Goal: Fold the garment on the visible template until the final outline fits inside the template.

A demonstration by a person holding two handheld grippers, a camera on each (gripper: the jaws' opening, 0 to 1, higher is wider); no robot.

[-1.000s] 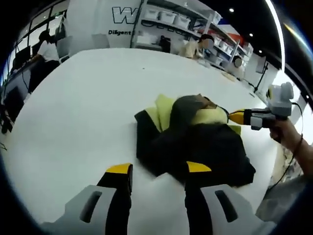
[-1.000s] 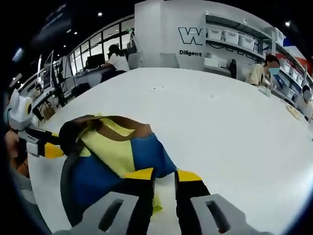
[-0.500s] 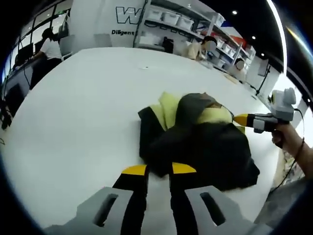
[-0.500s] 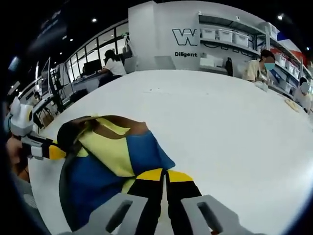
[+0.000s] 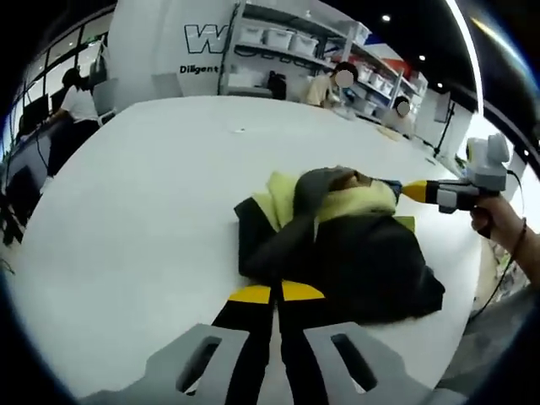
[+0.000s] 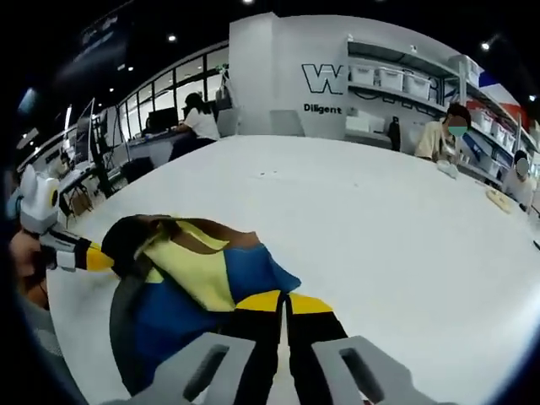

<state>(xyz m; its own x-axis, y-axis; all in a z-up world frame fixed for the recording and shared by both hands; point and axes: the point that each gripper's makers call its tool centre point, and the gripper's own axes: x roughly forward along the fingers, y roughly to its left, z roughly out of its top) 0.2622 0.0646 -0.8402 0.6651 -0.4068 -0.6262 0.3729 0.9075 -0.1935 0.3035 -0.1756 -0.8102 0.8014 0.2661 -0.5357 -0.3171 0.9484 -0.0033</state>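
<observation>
A crumpled garment (image 5: 354, 253), black with yellow and brown parts, lies on the white table (image 5: 143, 194). My left gripper (image 5: 277, 293) is shut on its near black edge. In the right gripper view the same garment (image 6: 194, 287) looks blue and yellow with a dark collar. My right gripper (image 6: 285, 301) is shut on its blue and yellow edge there. From the left gripper view, the right gripper (image 5: 415, 191) reaches the yellow part from the right. The left gripper (image 6: 91, 258) comes in from the left in the right gripper view.
A hand (image 5: 499, 226) holds the right gripper near the table's edge. Wide bare table (image 6: 380, 219) stretches beyond the garment. Seated people (image 6: 201, 118) and shelves with bins (image 6: 396, 80) stand at the far side.
Both pairs of jaws have closed: the left from wide open, the right from a small gap, each now on the garment's edge. The garment has bunched slightly.
</observation>
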